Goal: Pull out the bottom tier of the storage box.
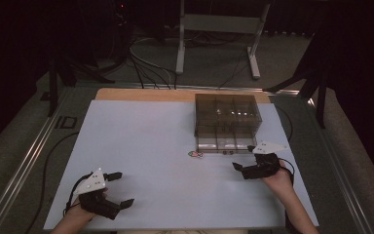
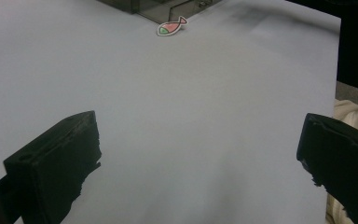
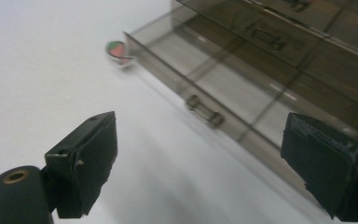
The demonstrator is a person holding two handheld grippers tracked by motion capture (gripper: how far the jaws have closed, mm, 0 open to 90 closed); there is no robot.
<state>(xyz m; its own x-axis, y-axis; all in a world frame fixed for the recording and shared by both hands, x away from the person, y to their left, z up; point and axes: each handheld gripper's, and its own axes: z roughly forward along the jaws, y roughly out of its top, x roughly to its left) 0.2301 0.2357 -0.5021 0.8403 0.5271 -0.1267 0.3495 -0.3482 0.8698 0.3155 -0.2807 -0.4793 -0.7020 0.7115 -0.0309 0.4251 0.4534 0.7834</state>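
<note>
Black jaws stand wide apart on the right gripper (image 1: pixel 242 164), empty, just off the near right corner of the smoky plastic organiser box (image 3: pixel 261 70), aimed at its front wall and small latch (image 3: pixel 205 112). The box sits toward the table's (image 1: pixel 141 141) far right edge. It looks rigid, light and slick, so the latch or front rim seems the surest hold. The fish sticker (image 2: pixel 171 26) lies flat beside its near left corner: thin, flimsy, hard to pinch. The left gripper (image 1: pixel 121 187) gapes empty near the near left corner.
</note>
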